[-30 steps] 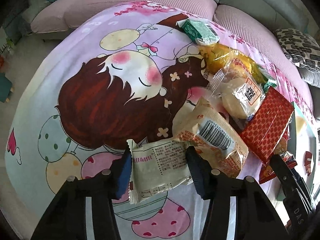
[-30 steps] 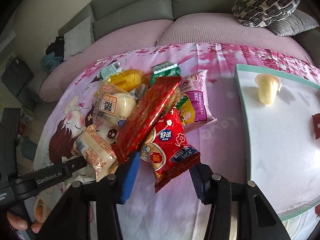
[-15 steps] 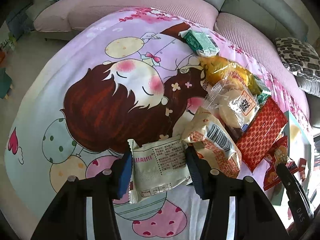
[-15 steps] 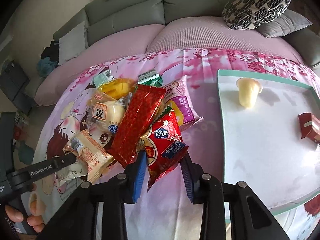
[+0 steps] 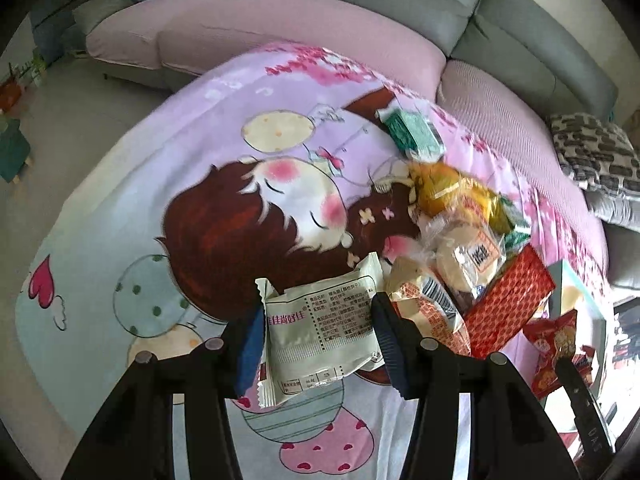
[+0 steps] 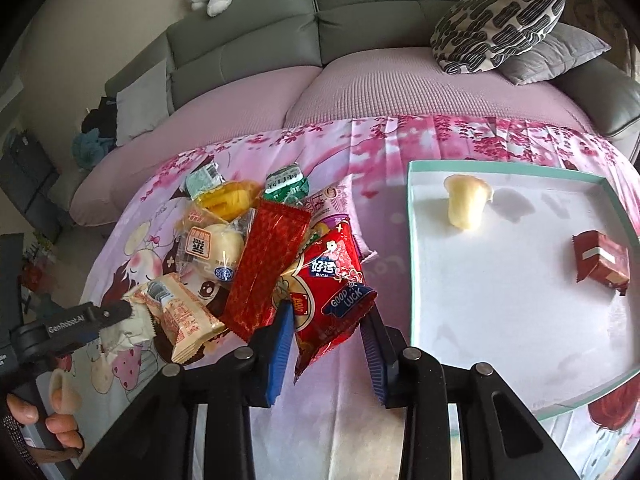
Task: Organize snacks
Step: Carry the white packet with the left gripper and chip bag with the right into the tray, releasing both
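Both our grippers gripped snack packets beside the pile on the cartoon cloth.

Our left gripper (image 5: 318, 338) had its jaws clamped on a pale green-white biscuit packet (image 5: 324, 328), lifted at the pile's near-left edge. Our right gripper (image 6: 328, 354) had its jaws clenched on the red "Good Luck" packet (image 6: 330, 300), after closing on it. Crowding them lay a long red foil packet (image 6: 268, 268), an orange-striped bun wrapper (image 6: 182, 314), a clear-wrapped round bun (image 6: 216, 250) and green packets (image 6: 286, 182). To the right sat a teal-rimmed white tray (image 6: 414, 240) holding a yellowish jelly cup (image 6: 466, 204) and a small red box (image 6: 600, 262).
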The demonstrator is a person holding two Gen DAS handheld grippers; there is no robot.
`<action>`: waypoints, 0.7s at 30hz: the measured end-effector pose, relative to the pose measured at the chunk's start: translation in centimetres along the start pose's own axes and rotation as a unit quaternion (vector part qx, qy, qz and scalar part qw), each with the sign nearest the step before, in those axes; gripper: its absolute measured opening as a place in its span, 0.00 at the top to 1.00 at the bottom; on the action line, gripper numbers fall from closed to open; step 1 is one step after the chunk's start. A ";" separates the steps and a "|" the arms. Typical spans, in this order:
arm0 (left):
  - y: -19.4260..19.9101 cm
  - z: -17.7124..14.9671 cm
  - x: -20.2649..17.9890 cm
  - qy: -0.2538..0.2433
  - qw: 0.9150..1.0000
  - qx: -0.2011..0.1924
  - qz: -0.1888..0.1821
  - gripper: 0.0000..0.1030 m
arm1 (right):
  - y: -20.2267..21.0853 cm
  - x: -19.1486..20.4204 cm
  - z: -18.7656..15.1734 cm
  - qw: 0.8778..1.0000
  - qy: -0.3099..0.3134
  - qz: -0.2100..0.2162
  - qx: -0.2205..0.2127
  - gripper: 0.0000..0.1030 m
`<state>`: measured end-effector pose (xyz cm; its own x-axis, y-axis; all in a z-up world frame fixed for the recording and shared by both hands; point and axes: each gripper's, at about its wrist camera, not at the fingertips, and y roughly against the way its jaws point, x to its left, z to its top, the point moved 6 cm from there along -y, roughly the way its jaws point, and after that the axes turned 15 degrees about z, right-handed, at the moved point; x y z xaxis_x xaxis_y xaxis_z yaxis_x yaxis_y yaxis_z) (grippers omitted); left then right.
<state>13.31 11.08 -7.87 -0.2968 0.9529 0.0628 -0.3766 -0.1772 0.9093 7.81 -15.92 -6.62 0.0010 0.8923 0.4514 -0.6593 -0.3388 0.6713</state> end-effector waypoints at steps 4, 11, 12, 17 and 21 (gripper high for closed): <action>0.7 0.6 0.5 0.010 1.000 -0.011 -0.001 0.48 | 0.4 -0.6 0.1 1.000 -0.008 -0.001 -0.002 0.65; 2.6 0.5 -1.5 -0.009 0.999 -0.037 -0.020 0.48 | 1.0 -1.9 0.0 1.000 -0.022 -0.008 -0.001 0.65; 2.9 0.5 -1.9 -0.013 0.999 -0.042 -0.022 0.48 | 1.2 -2.1 0.0 1.000 -0.023 -0.009 -0.003 0.65; 4.4 0.3 -4.8 -0.043 0.996 -0.061 -0.040 0.48 | 2.9 -3.5 0.5 0.999 -0.039 -0.013 -0.023 0.65; 5.8 -0.2 -8.2 -0.080 0.992 -0.074 -0.062 0.48 | 4.3 -5.0 0.8 0.998 -0.053 -0.021 -0.038 0.65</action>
<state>13.36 2.24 -3.18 -0.1018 0.9944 0.0298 -0.5303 -0.0796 0.8441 5.51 -22.08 -5.53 0.1057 0.8674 0.4862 -0.7126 -0.2749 0.6454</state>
